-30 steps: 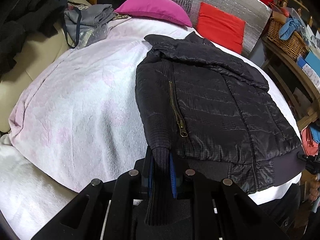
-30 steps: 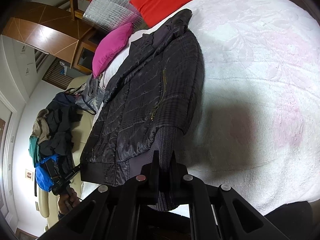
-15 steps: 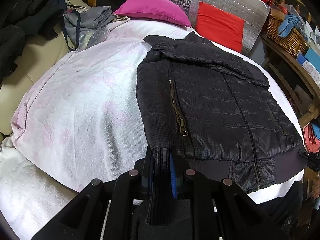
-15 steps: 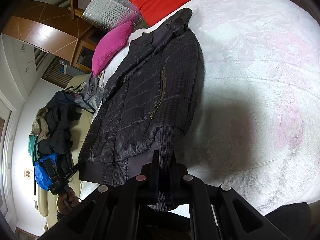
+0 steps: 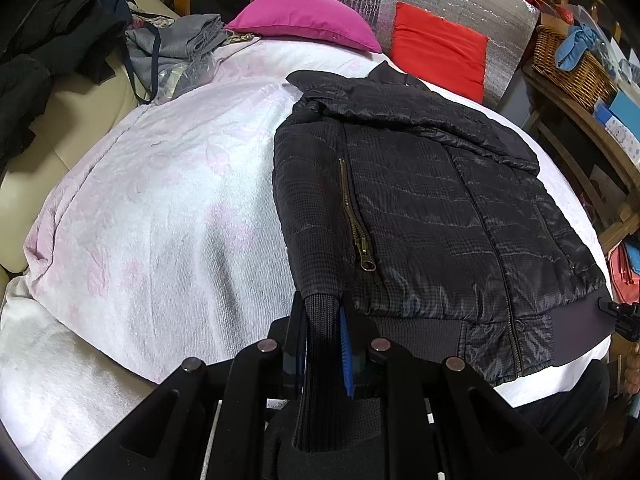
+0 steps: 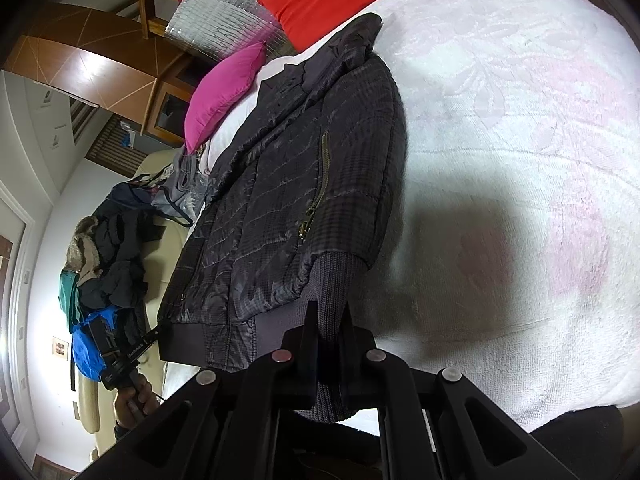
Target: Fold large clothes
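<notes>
A black quilted jacket [image 5: 432, 208] lies flat on the white-pink bedspread [image 5: 168, 216], collar toward the pillows, sleeves folded along its sides. My left gripper [image 5: 323, 312] is shut on the jacket's ribbed knit cuff [image 5: 320, 332] at the near left corner. My right gripper [image 6: 329, 320] is shut on the other ribbed cuff [image 6: 336, 280] at the jacket's opposite near corner; the jacket [image 6: 296, 196] stretches away from it. The right gripper's tip shows small at the hem's far end in the left wrist view [image 5: 620, 316].
A magenta pillow [image 5: 304, 16] and a red pillow [image 5: 440, 48] lie at the bed's head. Grey folded clothes [image 5: 176, 48] sit at the far left edge, dark clothes [image 5: 48, 52] on a beige sofa. A wicker basket [image 5: 572, 60] stands on a shelf at right.
Both grippers keep their hold on the cuffs. The left view has tilted slightly; the jacket has barely shifted on the bed.
</notes>
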The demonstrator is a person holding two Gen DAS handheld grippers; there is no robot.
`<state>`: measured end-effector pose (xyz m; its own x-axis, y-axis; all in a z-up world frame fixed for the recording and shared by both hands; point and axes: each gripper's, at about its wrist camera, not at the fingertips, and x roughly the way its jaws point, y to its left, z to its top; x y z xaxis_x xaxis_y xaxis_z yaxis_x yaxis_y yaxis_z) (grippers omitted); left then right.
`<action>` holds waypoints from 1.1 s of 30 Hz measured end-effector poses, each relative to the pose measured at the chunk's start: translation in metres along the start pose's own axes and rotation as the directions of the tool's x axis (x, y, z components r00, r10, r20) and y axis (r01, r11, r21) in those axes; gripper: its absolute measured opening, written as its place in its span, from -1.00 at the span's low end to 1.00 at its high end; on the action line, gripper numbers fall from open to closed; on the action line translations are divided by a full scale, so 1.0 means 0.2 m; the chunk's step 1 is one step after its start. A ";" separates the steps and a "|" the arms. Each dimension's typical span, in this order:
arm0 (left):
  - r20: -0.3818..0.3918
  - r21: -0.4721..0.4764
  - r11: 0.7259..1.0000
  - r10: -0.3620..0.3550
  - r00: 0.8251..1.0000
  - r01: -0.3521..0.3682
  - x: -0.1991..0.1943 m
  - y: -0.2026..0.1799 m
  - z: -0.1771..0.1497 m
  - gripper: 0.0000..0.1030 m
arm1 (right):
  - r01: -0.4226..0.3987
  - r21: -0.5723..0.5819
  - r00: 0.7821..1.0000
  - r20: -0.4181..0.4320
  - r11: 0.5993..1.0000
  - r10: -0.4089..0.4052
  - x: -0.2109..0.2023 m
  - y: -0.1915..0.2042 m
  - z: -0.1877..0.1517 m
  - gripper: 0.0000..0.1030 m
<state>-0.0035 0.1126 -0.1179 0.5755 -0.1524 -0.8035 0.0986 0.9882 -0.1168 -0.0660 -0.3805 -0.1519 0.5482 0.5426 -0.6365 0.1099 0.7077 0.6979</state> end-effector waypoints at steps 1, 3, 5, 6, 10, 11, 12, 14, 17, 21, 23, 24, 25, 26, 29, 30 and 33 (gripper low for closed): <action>0.003 -0.002 1.000 -0.005 1.000 0.005 0.00 0.00 0.00 -0.71 | 0.001 0.001 1.000 0.000 1.000 -0.001 0.00 0.00 0.00 -0.84; 0.004 -0.007 1.000 -0.014 1.000 0.014 -0.01 0.01 0.00 -0.71 | -0.001 -0.006 1.000 0.005 1.000 0.001 0.00 0.01 0.00 -0.84; -0.003 -0.009 1.000 -0.016 1.000 0.016 0.00 0.02 0.00 -0.71 | -0.007 -0.009 1.000 0.010 1.000 0.007 -0.01 0.01 0.00 -0.85; -0.005 -0.008 1.000 -0.015 1.000 0.015 0.01 0.02 0.00 -0.71 | -0.009 -0.011 1.000 0.010 1.000 0.009 -0.01 0.01 -0.01 -0.84; -0.006 -0.009 1.000 -0.018 1.000 0.018 0.01 0.02 -0.01 -0.71 | -0.010 -0.007 1.000 0.005 1.000 0.010 -0.01 0.00 -0.01 -0.85; -0.009 -0.012 1.000 -0.021 1.000 0.021 0.01 0.02 -0.01 -0.71 | -0.010 -0.008 1.000 0.006 1.000 0.010 -0.01 0.00 -0.01 -0.84; -0.010 -0.014 1.000 -0.023 1.000 0.023 0.01 0.02 -0.01 -0.71 | -0.012 -0.008 1.000 0.007 1.000 0.012 -0.01 -0.01 -0.01 -0.84; -0.010 -0.019 0.999 -0.030 1.000 0.030 0.00 0.03 -0.01 -0.71 | -0.013 -0.007 1.000 0.008 1.000 0.013 -0.01 -0.01 -0.01 -0.85; -0.013 -0.022 0.999 -0.032 0.999 0.032 0.01 0.03 -0.01 -0.71 | -0.017 -0.003 1.000 0.008 1.000 0.017 -0.01 -0.01 -0.01 -0.84; -0.020 -0.028 0.999 -0.036 0.999 0.035 0.01 0.04 -0.01 -0.71 | -0.021 0.005 1.000 0.004 1.000 0.021 -0.01 -0.03 0.00 -0.84; -0.022 -0.030 0.999 -0.037 0.999 0.036 0.02 0.04 -0.01 -0.71 | -0.022 0.006 1.000 0.001 1.000 0.022 -0.01 -0.03 0.00 -0.84; -0.022 -0.029 0.999 -0.036 0.999 0.036 0.02 0.04 -0.02 -0.71 | -0.022 0.006 1.000 0.002 1.000 0.022 -0.01 -0.03 0.00 -0.85; -0.023 -0.028 0.999 -0.036 0.999 0.035 0.02 0.04 -0.02 -0.71 | -0.023 0.006 1.000 0.002 1.000 0.023 -0.01 -0.03 0.00 -0.84; -0.023 -0.028 0.999 -0.037 0.999 0.036 0.02 0.04 -0.01 -0.71 | -0.023 0.007 1.000 0.002 1.000 0.023 -0.01 -0.04 0.00 -0.84; -0.025 -0.029 0.999 -0.041 0.999 0.040 0.03 0.04 -0.02 -0.71 | -0.023 0.008 1.000 -0.002 1.000 0.023 0.00 -0.04 0.00 -0.84; -0.026 -0.031 0.999 -0.042 0.999 0.041 0.03 0.05 -0.02 -0.71 | -0.023 0.010 1.000 -0.002 1.000 0.023 0.00 -0.04 -0.01 -0.84; -0.032 -0.034 0.998 -0.046 0.998 0.045 0.04 0.06 -0.02 -0.71 | -0.025 0.014 1.000 -0.006 1.000 0.025 0.01 -0.05 0.00 -0.84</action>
<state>-0.0007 0.1227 -0.1285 0.5440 -0.1969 -0.8156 0.0963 0.9803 -0.1724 -0.0663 -0.3868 -0.1595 0.5455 0.5629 -0.6209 0.1078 0.6876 0.7181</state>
